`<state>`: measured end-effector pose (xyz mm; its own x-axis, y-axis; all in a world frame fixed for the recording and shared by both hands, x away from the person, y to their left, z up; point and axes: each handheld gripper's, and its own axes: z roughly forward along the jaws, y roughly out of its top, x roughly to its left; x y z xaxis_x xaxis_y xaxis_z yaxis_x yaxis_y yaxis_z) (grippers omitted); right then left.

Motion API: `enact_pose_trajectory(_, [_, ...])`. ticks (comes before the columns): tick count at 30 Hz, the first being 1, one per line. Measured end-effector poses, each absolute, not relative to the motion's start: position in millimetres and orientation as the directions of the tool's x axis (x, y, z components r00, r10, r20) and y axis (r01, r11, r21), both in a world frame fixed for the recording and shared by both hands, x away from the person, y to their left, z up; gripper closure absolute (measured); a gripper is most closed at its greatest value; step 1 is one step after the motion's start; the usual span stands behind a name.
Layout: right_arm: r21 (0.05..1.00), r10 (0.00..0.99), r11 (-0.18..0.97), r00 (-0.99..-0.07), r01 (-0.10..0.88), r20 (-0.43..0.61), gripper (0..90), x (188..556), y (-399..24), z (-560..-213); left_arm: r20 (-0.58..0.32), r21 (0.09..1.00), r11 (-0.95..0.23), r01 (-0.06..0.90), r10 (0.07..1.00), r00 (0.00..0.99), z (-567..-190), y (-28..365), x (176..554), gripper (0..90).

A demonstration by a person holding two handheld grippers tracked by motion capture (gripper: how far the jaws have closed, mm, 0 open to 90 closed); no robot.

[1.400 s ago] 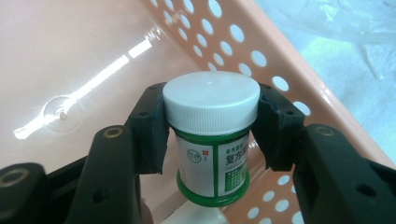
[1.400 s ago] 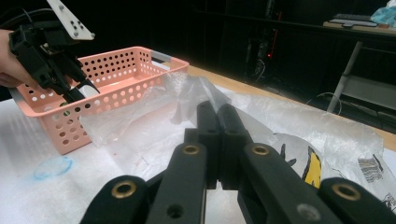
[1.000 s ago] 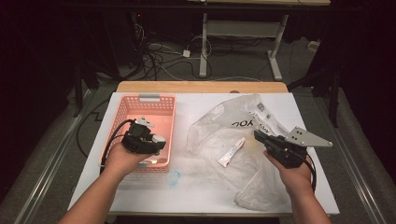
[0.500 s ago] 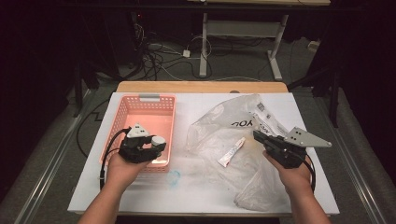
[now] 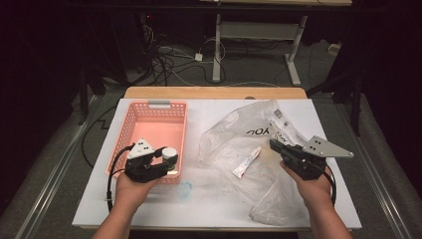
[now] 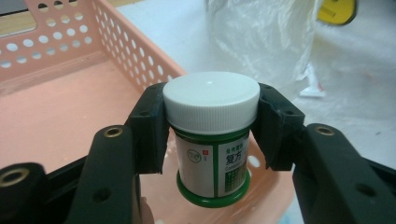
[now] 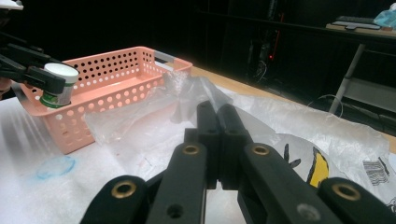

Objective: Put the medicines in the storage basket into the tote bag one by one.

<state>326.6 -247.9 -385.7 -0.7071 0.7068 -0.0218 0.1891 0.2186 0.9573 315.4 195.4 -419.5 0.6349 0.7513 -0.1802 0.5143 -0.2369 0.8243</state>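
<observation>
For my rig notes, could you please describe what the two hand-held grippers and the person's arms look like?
The left hand-held gripper and the right hand-held gripper are black with chunky two-link jaws and brass-coloured pivot bushings. Each carries a grey triangular plate on top and trails a black cable. The forearms are bare, with no sleeves or gloves.

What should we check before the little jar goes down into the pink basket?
1. Grip on the jar: the left gripper clamps it just under the white cap. Ok.
2. Jar upright: cap on top, green base hanging below. Ok.
3. Jar over the basket: it hangs above the near corner, close to the rim. Cannot tell if it fully clears the wall.
4. Basket floor free where the jar would land: bare pink floor shows beneath. Ok.
5. Right gripper out of the way: shut, resting over the plastic bag, apart from the basket. Ok.
</observation>
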Motion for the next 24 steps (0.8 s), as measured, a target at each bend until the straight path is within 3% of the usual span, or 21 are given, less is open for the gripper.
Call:
enact_pose_trajectory(3, [0.957, 0.707, 0.219, -0.707, 0.191, -0.021, 90.0, 326.8, -247.8, -386.3, -0.214, 0.835, -0.202, 0.512, 0.739, 0.639, -417.0, 195.9, 312.6, 48.4])
enact_pose_trajectory(24, [0.956, 0.704, 0.221, -0.710, 0.193, -0.020, 90.0, 327.0, -247.2, -387.0, -0.186, 0.854, -0.262, 0.449, 0.653, 0.734, -412.1, 156.0, 293.7, 48.3])
